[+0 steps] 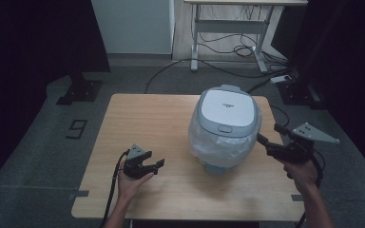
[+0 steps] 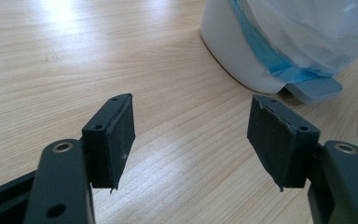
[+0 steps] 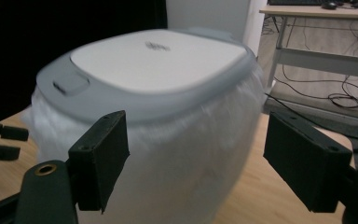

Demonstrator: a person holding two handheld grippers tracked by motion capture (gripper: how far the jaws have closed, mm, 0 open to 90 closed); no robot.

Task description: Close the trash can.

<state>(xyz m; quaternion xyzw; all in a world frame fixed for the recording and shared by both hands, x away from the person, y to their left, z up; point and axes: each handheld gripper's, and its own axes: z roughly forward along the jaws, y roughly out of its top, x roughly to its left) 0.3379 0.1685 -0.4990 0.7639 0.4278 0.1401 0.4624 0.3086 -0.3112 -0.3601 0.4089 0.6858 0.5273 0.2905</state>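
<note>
Nothing looks done yet: the rice cooker [image 1: 225, 127], lid down and body wrapped in plastic film [image 3: 177, 163], stands right of centre on the bench [image 1: 142, 118], while the left gripper [image 1: 148, 165] and right gripper [image 1: 269, 138] flank it, fingers apart and empty.

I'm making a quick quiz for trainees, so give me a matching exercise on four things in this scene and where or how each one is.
Things:
1. rice cooker
2. left gripper
3. right gripper
4. desk

Places or states:
A. held open beside the cooker's right side
B. wrapped in clear plastic, lid shut, on the table
C. in the background, cables under it
D. low over bare wood, jaws open, nothing between them

Pairs: 1-B, 2-D, 3-A, 4-C
</note>
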